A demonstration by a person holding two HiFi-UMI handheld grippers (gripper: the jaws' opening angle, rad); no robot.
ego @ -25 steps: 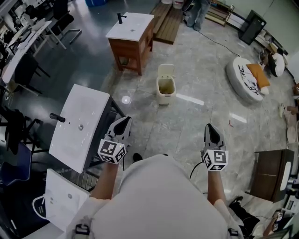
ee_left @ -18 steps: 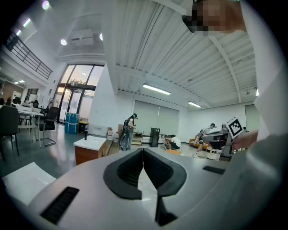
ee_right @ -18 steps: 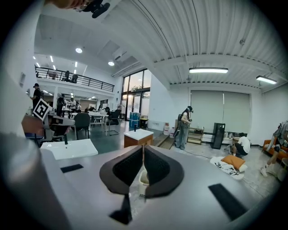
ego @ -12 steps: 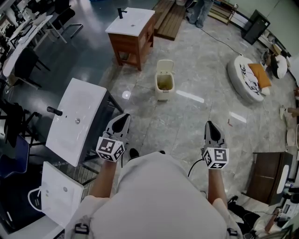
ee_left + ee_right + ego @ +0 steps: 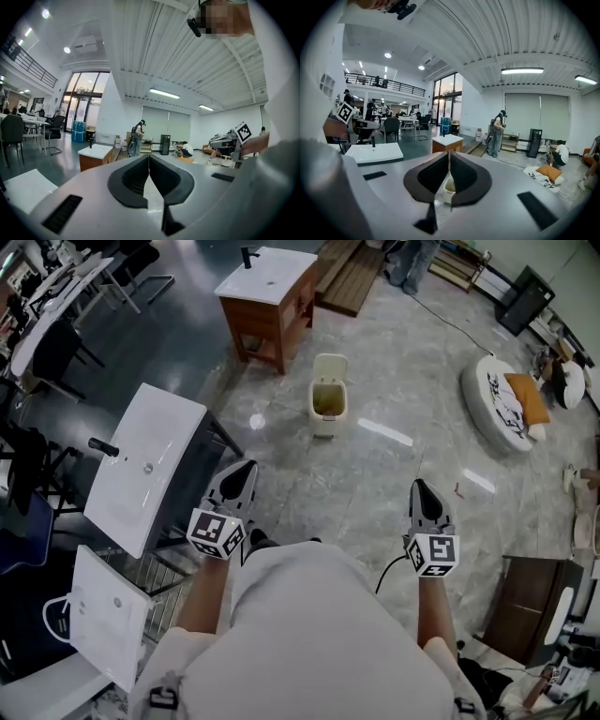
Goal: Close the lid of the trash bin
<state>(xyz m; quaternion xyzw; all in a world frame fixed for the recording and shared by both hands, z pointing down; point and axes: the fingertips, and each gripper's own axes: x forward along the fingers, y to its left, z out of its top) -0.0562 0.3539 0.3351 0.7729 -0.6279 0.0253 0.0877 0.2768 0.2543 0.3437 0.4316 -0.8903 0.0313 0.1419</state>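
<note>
Trash bin (image 5: 327, 413) stands well ahead, between the lines of the closed, empty left gripper (image 5: 247, 467) and right gripper (image 5: 418, 486), its lid (image 5: 330, 367) upright on the far side.

1. The pale cream, boxy plastic trash bin (image 5: 327, 416) has a smooth, faintly shiny shell. Its raised lid (image 5: 330, 367) looks to be the same plastic.
2. The grey, veined, stone-look floor (image 5: 375, 488) is polished and throws back the ceiling lights as bright patches.
3. The large white rectangular basin top (image 5: 141, 465) is glossy and ceramic-like.
4. The reddish-brown wooden cabinet (image 5: 267, 329) has a satin finish under a smooth white top.
5. The left gripper (image 5: 246, 467) and the right gripper (image 5: 419, 486) have smooth, matt grey plastic shells. Their jaw pads are black, matt and finely ribbed.
6. The round white floor cushion (image 5: 492, 404) is soft printed cloth.
7. The person's white top (image 5: 319, 634) is matt cloth.
</note>
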